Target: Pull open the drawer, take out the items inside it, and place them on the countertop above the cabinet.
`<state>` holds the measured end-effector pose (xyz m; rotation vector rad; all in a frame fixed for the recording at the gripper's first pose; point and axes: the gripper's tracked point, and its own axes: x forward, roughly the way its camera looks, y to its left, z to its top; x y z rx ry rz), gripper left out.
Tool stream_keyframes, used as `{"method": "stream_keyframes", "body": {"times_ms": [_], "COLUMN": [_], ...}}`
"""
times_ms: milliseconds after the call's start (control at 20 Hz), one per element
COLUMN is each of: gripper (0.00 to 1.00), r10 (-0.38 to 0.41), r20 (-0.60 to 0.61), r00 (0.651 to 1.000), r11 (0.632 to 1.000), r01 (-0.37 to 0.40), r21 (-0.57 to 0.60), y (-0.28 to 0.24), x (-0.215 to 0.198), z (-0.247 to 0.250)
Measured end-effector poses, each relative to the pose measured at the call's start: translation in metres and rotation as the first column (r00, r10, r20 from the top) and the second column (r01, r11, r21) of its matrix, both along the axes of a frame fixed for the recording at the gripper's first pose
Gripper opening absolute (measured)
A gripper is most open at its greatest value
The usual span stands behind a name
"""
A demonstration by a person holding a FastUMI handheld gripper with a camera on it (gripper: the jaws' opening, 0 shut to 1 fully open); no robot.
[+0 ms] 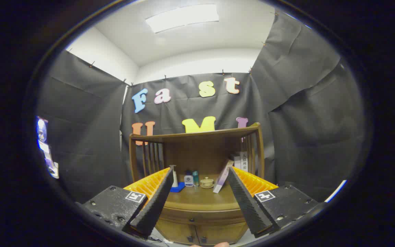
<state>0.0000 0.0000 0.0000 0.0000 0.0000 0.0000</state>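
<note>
The gripper [199, 192] is being held well back from the wooden cabinet [197, 206], jaws wide apart, nothing between them. The drawer [201, 216] is sitting shut just under the countertop [201, 197]. The approach is best being lowered, squared to the drawer front, before closing.

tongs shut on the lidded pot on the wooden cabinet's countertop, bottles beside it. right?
Not quite. The gripper view shows the tongs open, holding nothing, short of the wooden cabinet. The lidded pot does sit on the countertop, beyond the fingers, with bottles beside it.
</note>
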Motion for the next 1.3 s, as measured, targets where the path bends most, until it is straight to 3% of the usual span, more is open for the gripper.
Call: {"method": "stream_keyframes", "body": {"times_ms": [650, 950, 1300], "gripper": [1.0, 1.0, 1.0], "r10": [0.031, 0.015, 0.023], "r20": [0.02, -0.038, -0.176], "r00": [0.999, 0.999, 0.984], "r11": [0.999, 1.0, 1.0], "r01": [-0.031, -0.015, -0.022], "r21": [-0.021, -0.019, 0.008], "y": [0.025, 0.024, 0.038], "x": [0.012, 0.036, 0.074], "z": [-0.014, -0.074, -0.181]}}
